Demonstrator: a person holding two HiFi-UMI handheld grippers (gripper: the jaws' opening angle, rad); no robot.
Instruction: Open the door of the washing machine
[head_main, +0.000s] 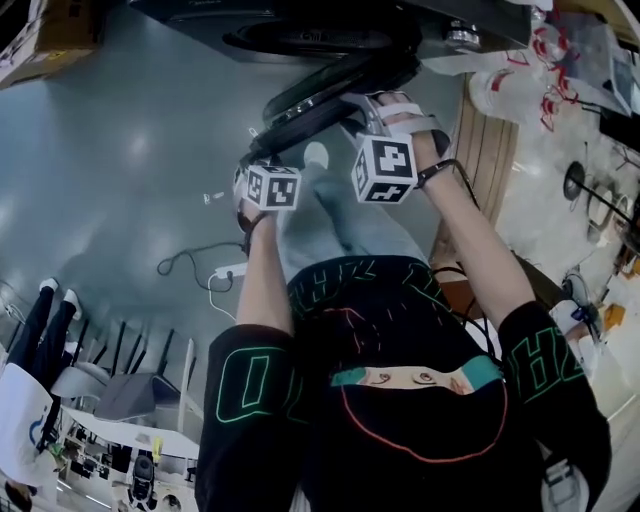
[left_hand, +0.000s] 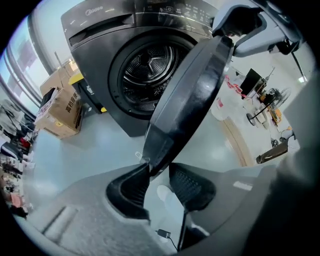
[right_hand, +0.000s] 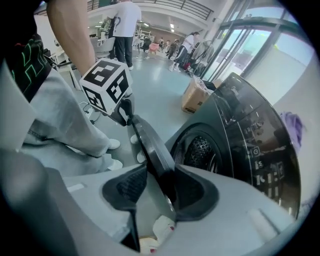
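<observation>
The dark front-loading washing machine (head_main: 300, 30) has its round door (head_main: 330, 95) swung out, so the steel drum (left_hand: 150, 70) shows. My left gripper (head_main: 260, 145) (left_hand: 159, 170) is shut on the door's lower rim, which fills the gap between its pad tips. My right gripper (head_main: 372, 105) (right_hand: 157, 182) is shut on the rim at the other end of the door (right_hand: 150, 145); the edge runs between both pads. In the left gripper view the right gripper (left_hand: 250, 30) is at the top of the door (left_hand: 195, 95). Both grippers point steeply down.
A cardboard box (left_hand: 60, 110) stands on the floor beside the machine. A power strip with its cable (head_main: 215, 270) lies on the grey floor at my left. Plastic bags and wooden boards (head_main: 490, 150) crowd the right side. People (right_hand: 122, 25) stand far off in the hall.
</observation>
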